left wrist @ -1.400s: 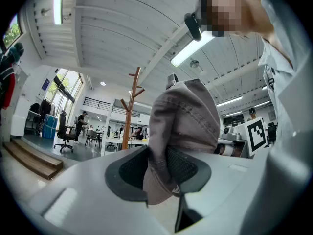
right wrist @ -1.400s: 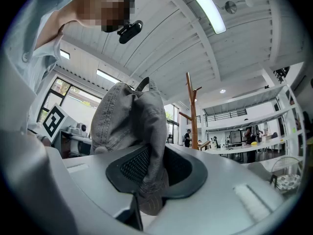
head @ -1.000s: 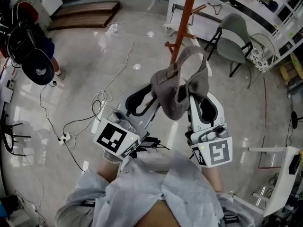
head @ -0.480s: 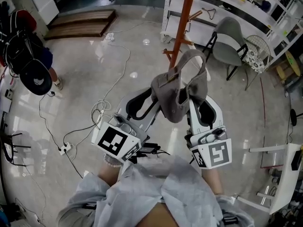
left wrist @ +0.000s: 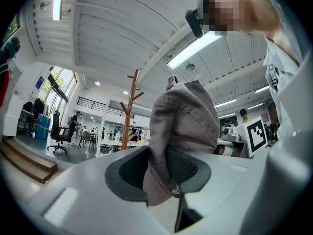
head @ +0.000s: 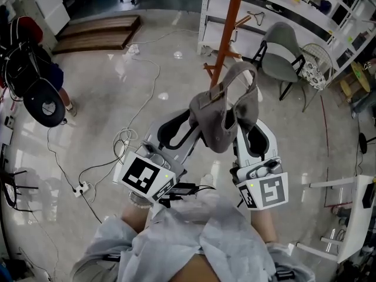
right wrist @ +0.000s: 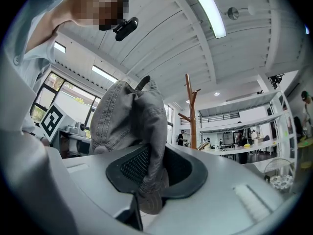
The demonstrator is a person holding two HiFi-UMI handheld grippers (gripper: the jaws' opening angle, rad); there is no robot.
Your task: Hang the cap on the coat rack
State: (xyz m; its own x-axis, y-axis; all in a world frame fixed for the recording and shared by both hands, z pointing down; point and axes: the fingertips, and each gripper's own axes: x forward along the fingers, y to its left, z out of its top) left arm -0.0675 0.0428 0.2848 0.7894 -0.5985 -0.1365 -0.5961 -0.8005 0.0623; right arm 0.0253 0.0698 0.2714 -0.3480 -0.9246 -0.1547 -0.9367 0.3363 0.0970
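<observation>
A grey cap (head: 220, 107) hangs between my two grippers, held up in front of me over the floor. My left gripper (head: 192, 117) is shut on the cap's left side, and in the left gripper view the fabric (left wrist: 183, 116) is pinched between the black pads (left wrist: 128, 169). The right gripper (head: 245, 117) is shut on the cap's right side, where cloth (right wrist: 129, 116) fills its jaws. Just beyond the cap stands the orange-brown coat rack (head: 229, 34), with its pole and pegs also in the left gripper view (left wrist: 129, 106) and the right gripper view (right wrist: 191, 116).
A grey chair (head: 282, 46) and white shelving (head: 282, 4) stand behind the rack. Cables (head: 126, 128) and a power strip (head: 81, 188) lie on the glossy floor at left. Wooden steps (head: 97, 31) are at the far left, and black bags (head: 35, 81) hang at the left edge.
The coat rack has come nearer to the cap and grippers as the view moved forward. Both grippers still hold the cap the same way.
</observation>
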